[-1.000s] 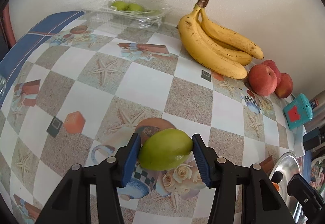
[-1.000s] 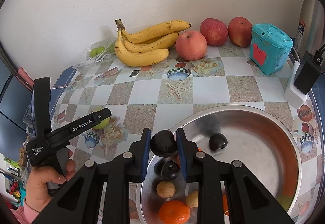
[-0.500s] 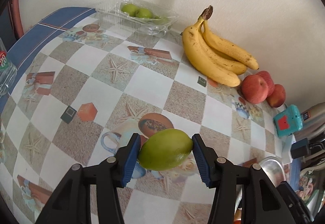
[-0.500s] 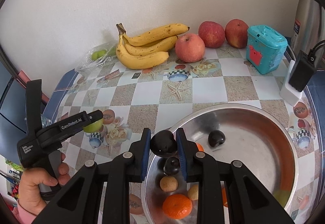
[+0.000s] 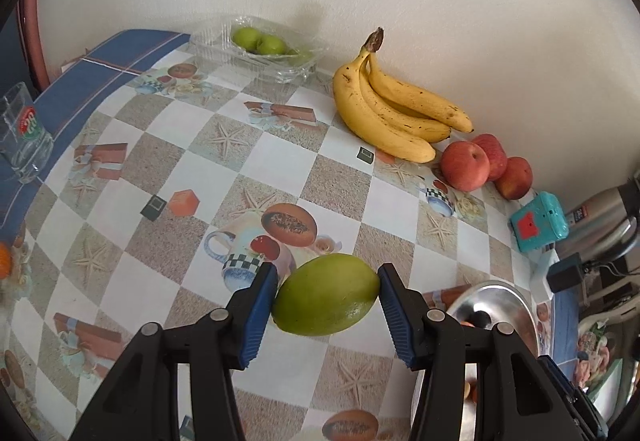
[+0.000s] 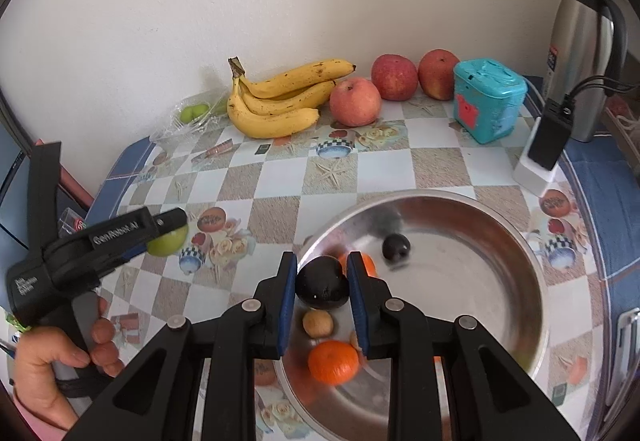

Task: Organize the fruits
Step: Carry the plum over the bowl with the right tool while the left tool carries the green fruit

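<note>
Left wrist view: left gripper (image 5: 326,295) clamped on a green mango (image 5: 326,295) above the checkered table (image 5: 276,165), bananas (image 5: 394,117) at 1 o'clock, apples (image 5: 466,165) at 2, a tray of green fruit (image 5: 260,53) at 11. Right wrist view: right gripper (image 6: 322,283) closed on a dark plum (image 6: 322,283) over the steel bowl (image 6: 516,265), another plum (image 6: 395,247) at 1 o'clock, a tangerine (image 6: 333,361) at 6, the mango at 9.

Yellow bananas (image 5: 394,117), red apples (image 5: 466,166), teal box (image 6: 489,106), checkered starfish-print tablecloth (image 5: 280,161)
</note>
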`<state>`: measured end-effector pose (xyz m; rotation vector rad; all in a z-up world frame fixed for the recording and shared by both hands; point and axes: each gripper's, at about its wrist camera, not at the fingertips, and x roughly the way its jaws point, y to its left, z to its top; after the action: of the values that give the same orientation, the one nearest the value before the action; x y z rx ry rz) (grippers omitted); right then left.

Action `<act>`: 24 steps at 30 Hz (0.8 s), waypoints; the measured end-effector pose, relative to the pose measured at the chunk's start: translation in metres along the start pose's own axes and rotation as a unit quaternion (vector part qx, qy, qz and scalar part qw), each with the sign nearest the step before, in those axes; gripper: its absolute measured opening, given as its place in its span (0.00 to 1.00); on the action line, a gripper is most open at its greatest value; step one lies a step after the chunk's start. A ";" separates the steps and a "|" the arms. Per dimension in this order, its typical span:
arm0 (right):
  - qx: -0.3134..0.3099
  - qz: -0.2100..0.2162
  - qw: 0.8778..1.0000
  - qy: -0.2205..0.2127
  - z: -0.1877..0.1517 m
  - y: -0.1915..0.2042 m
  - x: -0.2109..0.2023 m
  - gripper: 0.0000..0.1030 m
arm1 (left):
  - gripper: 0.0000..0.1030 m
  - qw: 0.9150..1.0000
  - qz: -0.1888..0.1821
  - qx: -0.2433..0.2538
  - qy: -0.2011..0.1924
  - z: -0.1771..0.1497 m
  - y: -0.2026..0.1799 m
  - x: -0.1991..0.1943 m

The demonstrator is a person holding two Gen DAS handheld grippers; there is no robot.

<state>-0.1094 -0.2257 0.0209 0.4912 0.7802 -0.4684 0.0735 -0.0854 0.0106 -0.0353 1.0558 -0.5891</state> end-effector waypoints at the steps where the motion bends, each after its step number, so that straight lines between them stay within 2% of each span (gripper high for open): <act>1: 0.000 -0.001 1.000 0.001 -0.001 -0.001 -0.002 0.25 | 0.53 1.000 -0.001 0.000 0.000 -0.002 0.000 -0.004; 11: -0.012 -0.024 1.000 0.000 -0.017 -0.002 -0.025 0.25 | 0.53 1.000 -0.012 0.013 0.007 -0.026 -0.004 -0.025; 24: 0.007 -0.025 0.999 0.019 -0.046 -0.008 -0.035 0.25 | 0.53 0.999 -0.022 0.045 0.017 -0.062 -0.024 -0.046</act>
<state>-0.1608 -0.1983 0.0166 0.4953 0.8272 -0.5135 -0.0040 -0.0687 0.0232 0.0312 1.0631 -0.6797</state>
